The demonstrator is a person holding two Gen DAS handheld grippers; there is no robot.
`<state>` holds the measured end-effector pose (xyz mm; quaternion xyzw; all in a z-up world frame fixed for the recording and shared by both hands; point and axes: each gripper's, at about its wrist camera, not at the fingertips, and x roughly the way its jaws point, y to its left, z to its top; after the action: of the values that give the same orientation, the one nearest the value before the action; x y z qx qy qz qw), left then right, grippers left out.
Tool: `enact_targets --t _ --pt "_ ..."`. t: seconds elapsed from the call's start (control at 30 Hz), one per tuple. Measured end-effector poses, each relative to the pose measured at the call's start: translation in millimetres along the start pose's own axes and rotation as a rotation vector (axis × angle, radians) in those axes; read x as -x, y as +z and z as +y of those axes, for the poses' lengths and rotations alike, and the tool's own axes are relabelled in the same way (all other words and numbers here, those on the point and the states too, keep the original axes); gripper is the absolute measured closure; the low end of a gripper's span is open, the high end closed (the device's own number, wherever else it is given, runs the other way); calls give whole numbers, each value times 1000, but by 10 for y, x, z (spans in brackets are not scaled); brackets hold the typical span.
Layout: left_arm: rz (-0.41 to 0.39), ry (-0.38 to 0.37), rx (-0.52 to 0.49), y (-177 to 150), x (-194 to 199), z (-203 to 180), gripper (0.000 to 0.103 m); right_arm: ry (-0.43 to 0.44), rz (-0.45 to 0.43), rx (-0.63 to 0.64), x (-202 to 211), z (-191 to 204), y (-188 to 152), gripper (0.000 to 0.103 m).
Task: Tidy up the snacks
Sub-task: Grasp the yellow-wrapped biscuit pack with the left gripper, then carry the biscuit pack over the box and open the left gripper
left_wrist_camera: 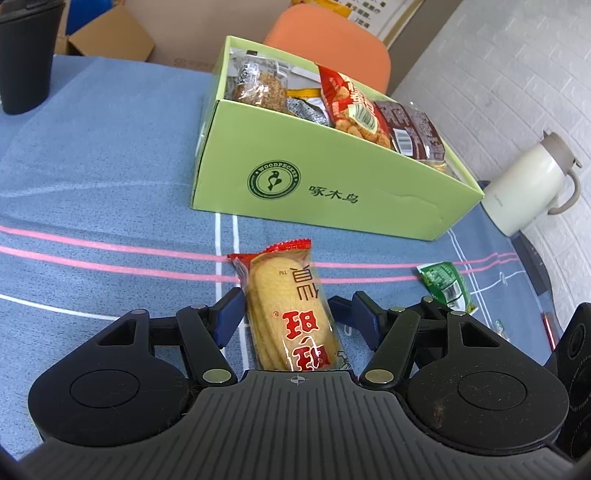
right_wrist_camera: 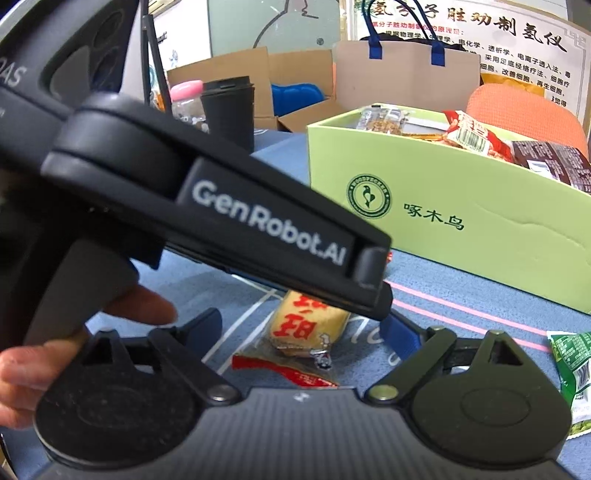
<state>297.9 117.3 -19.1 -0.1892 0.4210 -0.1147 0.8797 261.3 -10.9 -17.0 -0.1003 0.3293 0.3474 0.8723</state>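
A clear packet of rice crackers [left_wrist_camera: 291, 314] with red ends lies lengthwise on the blue cloth. My left gripper [left_wrist_camera: 297, 314] is shut on its sides, a blue pad against each flank. In the right wrist view the same packet [right_wrist_camera: 306, 325] lies under the left gripper's black housing [right_wrist_camera: 258, 221], which crosses the frame. My right gripper [right_wrist_camera: 303, 326] stands open around the packet's near end, its fingers [right_wrist_camera: 207, 321] clear of the wrapper. Beyond stands the green cardboard box [left_wrist_camera: 332, 177] holding several snack packets. A green snack packet [left_wrist_camera: 445, 286] lies on the cloth to the right.
A black cup [left_wrist_camera: 26, 55] stands at the far left and a white jug [left_wrist_camera: 532, 184] at the right table edge. An orange chair [left_wrist_camera: 332, 33] is behind the box. A person's hand [right_wrist_camera: 140, 302] holds the left gripper. Cardboard boxes and a paper bag [right_wrist_camera: 406, 74] sit beyond the table.
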Motion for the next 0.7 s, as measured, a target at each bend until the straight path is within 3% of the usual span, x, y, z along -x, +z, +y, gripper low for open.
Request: enact_targets --t 0.03,0.1,0.13,0.27,0.43,0.6,0.7 --pt "0 -1 0 -4 -1 -6 57 5 -3 15 11 43 -10 20" --pt "-3 15 18 -17 14 -1 79 -10 -8 31 65 121 -42 27" --pt "-11 38 20 -36 49 6 80 -5 -22 26 122 135 -55 30" --pt "-78 -30 69 40 337 -46 81 -28 -129 46 452 170 86 30" --pt "-199 -36 -30 606 582 -452 79 -74 -257 107 658 -46 590 27" --pt "-233 -6 -95 1215 312 -671 78 -94 -240 74 331 -568 1106 26" --pt "-216 30 -71 1538 37 -603 78 -58 -187 35 -17 -872 1342 26"
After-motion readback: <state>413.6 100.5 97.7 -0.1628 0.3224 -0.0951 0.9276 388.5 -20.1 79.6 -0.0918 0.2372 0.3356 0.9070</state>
